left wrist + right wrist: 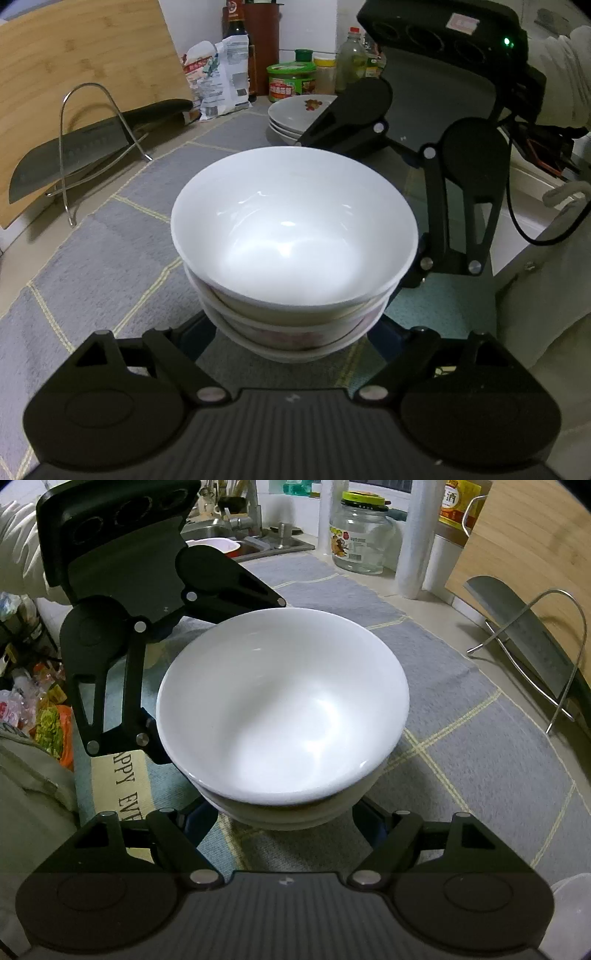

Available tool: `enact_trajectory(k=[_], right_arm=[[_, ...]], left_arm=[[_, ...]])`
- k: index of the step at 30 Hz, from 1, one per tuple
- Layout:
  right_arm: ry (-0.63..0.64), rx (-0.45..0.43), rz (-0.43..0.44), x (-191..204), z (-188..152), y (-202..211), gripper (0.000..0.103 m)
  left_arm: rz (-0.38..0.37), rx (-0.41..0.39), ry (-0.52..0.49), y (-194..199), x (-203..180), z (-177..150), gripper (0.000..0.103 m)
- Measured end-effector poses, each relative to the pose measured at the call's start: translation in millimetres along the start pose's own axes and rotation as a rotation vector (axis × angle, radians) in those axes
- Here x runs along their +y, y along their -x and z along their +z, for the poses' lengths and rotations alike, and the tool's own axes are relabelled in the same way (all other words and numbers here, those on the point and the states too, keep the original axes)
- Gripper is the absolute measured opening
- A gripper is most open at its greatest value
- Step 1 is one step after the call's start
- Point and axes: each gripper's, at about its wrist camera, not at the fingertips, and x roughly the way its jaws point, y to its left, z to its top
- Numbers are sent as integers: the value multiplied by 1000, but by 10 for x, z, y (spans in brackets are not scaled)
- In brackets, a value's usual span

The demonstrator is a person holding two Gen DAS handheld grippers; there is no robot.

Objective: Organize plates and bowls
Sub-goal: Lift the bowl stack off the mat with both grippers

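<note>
A stack of white bowls (295,236) stands on the grey mat, fills the middle of the left wrist view, and shows in the right wrist view (284,709) too. The lower bowls have a pink pattern. My left gripper (291,332) has its fingers spread on both sides of the stack's base. My right gripper (284,812) reaches in from the opposite side, its fingers also spread around the base. The fingertips of both are hidden under the bowls. A stack of white plates (295,114) with a red flower print sits behind the bowls.
A cleaver (74,155) leans in a wire rack against a bamboo cutting board (74,74). Jars, bottles and a bag (221,74) line the back wall. A glass jar (360,535) and a sink (236,542) lie beyond the mat.
</note>
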Motion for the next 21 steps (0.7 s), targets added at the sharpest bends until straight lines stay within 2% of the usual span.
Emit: enact_trajectory(k=[15,21], right_arm=[[10,5,21,-8,-8,14,80],[34,1,3,4,2,8,85]], left_arm=[[-41,-4,-11,7,57,-1,86],[-45,4,-36,-6,46,24,87]])
